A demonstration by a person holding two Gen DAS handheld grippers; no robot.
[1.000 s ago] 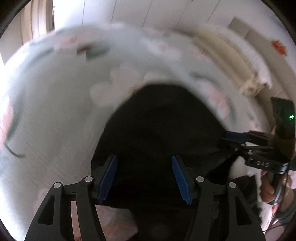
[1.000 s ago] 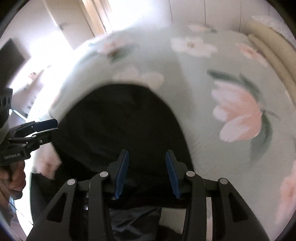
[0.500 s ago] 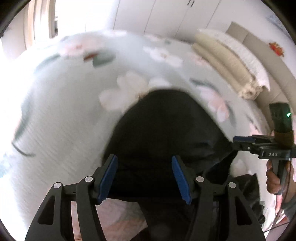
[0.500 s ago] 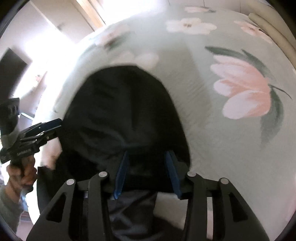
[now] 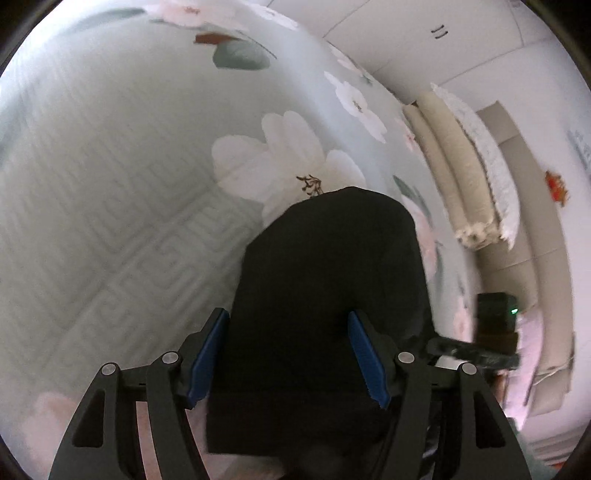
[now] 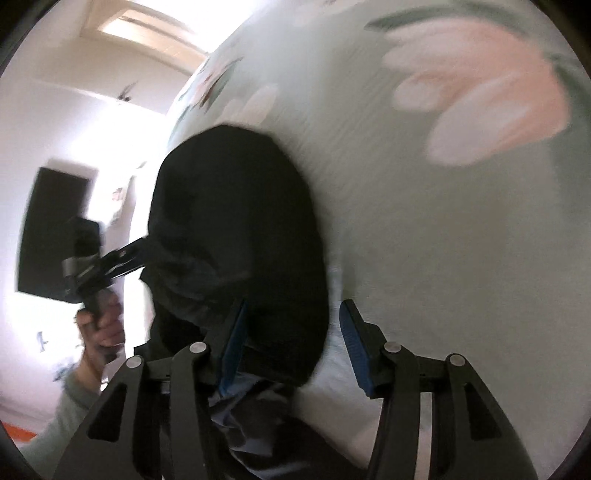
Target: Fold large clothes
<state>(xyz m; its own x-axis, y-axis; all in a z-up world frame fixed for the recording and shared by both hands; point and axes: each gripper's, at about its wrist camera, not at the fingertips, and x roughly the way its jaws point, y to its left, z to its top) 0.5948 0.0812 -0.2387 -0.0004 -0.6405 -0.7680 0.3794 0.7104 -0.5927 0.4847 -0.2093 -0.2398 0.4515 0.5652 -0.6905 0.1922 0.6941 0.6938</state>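
A black garment (image 5: 332,280) lies folded over on a pale green bedspread with pink and white flowers (image 5: 110,206). My left gripper (image 5: 290,356) is open, its blue pads (image 5: 207,354) on either side of the garment's near edge. In the right wrist view the garment (image 6: 243,236) lies left of centre, and my right gripper (image 6: 291,343) is open with the garment's near right edge between its pads. The left gripper (image 6: 125,258) shows there at the garment's left side, held by a hand. The right gripper (image 5: 469,350) shows blurred at the right in the left wrist view.
Rolled beige and white bedding (image 5: 465,177) lies along the bed's far right side. White cupboard doors (image 5: 424,33) stand behind. In the right wrist view a dark panel (image 6: 48,229) hangs on the white wall at left, beside a bright doorway (image 6: 147,33).
Both cameras have tilted and swung. The black garment now takes up less of each view. Both grippers stay open around its near edge, and the right one has shifted to the garment's right edge.
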